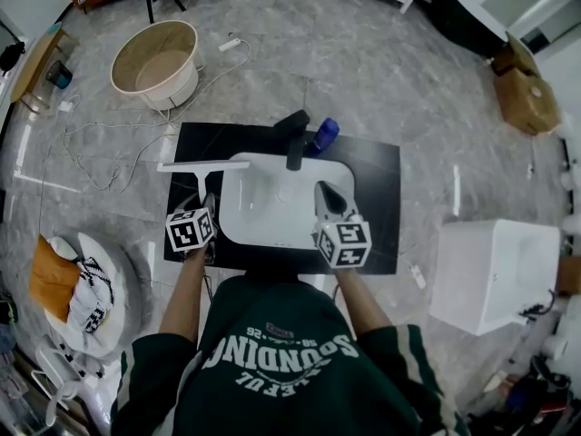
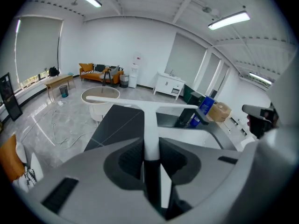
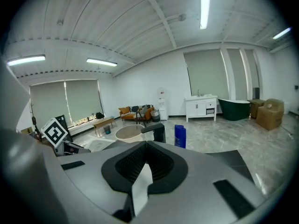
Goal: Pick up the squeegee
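The squeegee [image 1: 201, 165] is white and T-shaped, its long blade lying crosswise above the left edge of the white sink [image 1: 272, 216]. My left gripper [image 1: 206, 200] is shut on its handle, with the blade held out ahead of the jaws. In the left gripper view the handle [image 2: 150, 129] runs straight up between the two pads of the left gripper [image 2: 150, 146]. My right gripper [image 1: 326, 192] hovers over the sink's right side, shut, with nothing held. In the right gripper view the tips of the right gripper [image 3: 146, 143] meet.
A black faucet [image 1: 295, 139] and a blue bottle [image 1: 325, 134] stand at the sink's far edge on the black countertop [image 1: 377, 198]. On the floor are a round tub [image 1: 156, 62], loose cables [image 1: 109, 143], a white box [image 1: 495, 275] and cardboard boxes [image 1: 522, 89].
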Demonstrator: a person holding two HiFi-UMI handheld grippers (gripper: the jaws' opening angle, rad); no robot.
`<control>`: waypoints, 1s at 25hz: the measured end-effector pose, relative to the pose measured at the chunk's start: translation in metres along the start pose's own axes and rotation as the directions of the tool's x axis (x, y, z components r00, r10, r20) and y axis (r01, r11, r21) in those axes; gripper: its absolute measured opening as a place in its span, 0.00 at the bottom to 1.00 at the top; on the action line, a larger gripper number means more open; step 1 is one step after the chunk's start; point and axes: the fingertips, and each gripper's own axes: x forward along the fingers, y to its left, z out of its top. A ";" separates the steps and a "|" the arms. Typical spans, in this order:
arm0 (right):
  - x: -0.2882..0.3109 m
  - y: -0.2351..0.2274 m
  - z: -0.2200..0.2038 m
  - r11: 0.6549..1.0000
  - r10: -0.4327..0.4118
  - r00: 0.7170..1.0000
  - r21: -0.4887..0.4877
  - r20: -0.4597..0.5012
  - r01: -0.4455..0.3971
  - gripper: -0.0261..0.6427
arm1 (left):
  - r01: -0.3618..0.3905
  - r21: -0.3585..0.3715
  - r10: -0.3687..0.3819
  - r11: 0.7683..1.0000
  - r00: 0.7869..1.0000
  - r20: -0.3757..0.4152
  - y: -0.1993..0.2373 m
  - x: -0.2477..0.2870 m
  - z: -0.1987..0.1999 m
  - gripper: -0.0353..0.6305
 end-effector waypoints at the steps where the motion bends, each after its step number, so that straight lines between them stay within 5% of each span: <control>1: 0.000 -0.003 0.003 1.000 -0.006 1.000 -0.002 0.007 0.006 0.04 | 0.009 0.014 -0.010 1.000 1.000 0.021 -0.005 -0.003 0.008 0.18; 9: -0.012 -0.031 0.038 0.998 -0.047 0.996 -0.026 0.076 0.049 0.04 | 0.113 0.166 -0.147 0.980 0.967 0.210 -0.061 -0.032 0.084 0.18; 15: -0.020 -0.040 0.060 0.998 -0.060 0.990 -0.028 0.126 0.064 0.04 | 0.114 0.271 -0.196 0.956 0.934 0.298 -0.090 -0.050 0.124 0.18; 25: -0.029 -0.028 0.080 0.996 -0.016 0.984 -0.087 0.178 0.032 0.04 | 0.105 0.275 -0.199 0.956 0.919 0.341 -0.096 -0.063 0.141 0.18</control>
